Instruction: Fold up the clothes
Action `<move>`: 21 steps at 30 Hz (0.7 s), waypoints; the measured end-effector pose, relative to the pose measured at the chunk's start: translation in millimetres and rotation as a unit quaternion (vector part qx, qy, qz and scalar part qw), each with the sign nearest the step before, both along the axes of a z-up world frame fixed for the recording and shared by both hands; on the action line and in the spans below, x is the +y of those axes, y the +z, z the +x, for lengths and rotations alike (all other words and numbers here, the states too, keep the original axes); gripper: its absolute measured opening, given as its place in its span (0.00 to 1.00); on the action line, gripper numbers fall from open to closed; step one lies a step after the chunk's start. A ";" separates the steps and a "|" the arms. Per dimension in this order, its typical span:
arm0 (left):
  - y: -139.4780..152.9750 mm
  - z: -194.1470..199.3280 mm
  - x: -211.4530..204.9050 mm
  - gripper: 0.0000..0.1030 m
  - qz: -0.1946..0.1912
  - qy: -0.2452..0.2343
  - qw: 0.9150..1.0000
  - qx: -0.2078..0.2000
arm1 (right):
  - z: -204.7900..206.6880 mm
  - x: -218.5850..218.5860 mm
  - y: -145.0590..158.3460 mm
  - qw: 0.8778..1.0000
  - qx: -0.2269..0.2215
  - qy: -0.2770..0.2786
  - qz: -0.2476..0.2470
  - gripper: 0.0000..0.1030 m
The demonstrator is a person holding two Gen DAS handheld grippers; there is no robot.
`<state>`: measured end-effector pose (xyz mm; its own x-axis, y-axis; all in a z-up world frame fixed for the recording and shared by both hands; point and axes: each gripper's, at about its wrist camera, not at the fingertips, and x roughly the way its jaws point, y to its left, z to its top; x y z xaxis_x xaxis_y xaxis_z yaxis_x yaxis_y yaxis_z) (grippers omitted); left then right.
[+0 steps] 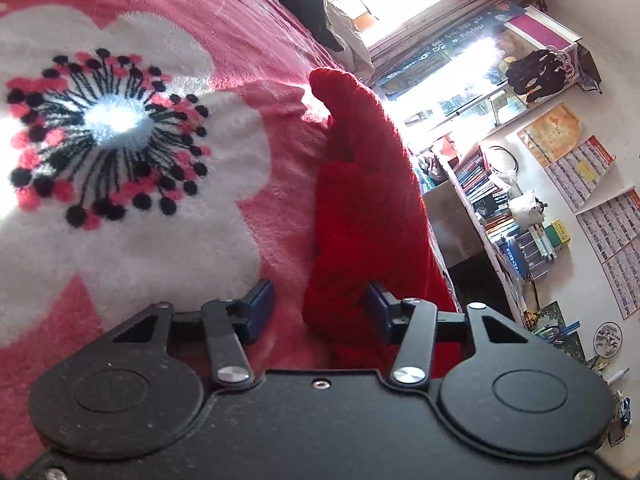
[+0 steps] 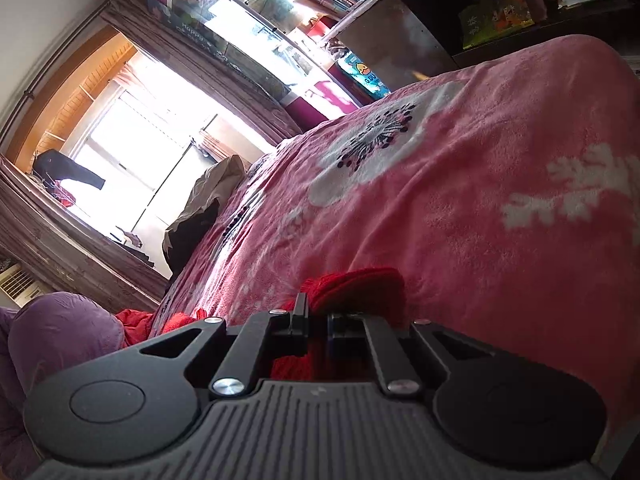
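Observation:
A red knit garment lies in a long ridge on the pink flowered blanket. My left gripper straddles its near end. The right blue pad touches the cloth, while the left pad stands apart from it over the blanket, so the jaws are open. In the right wrist view, my right gripper is shut on a bunched fold of the same red garment, low over the blanket. More red cloth trails off to the left behind it.
A heap of black and beige clothes sits at the far end of the bed below a bright window. A bookshelf and a metal cabinet stand beside the bed. A purple cloth lies at the left.

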<state>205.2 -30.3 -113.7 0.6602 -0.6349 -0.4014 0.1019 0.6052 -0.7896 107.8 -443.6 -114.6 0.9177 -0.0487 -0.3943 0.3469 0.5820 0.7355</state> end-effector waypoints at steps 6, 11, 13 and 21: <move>-1.1 10.3 -13.7 0.26 -0.005 -0.022 1.000 -0.020 | 2.3 12.4 0.9 1.000 0.011 0.015 -0.017 0.11; 21.5 2.0 -6.1 0.16 0.036 0.004 0.998 -0.056 | 6.6 28.7 6.8 0.999 0.001 0.036 -0.033 0.12; 34.6 -1.1 11.6 0.16 0.038 0.031 0.996 -0.071 | 7.9 36.3 10.4 0.998 -0.010 0.048 -0.038 0.12; 73.4 -47.9 102.1 0.15 0.109 0.144 0.979 -0.097 | 18.5 94.1 24.6 0.986 -0.031 0.149 -0.066 0.11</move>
<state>157.4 71.8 -40.3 0.8762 -0.3238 -0.3568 0.0365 0.7830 -0.6209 126.3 -349.5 -90.0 0.9212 0.1805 -0.3446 0.1016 0.7434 0.6611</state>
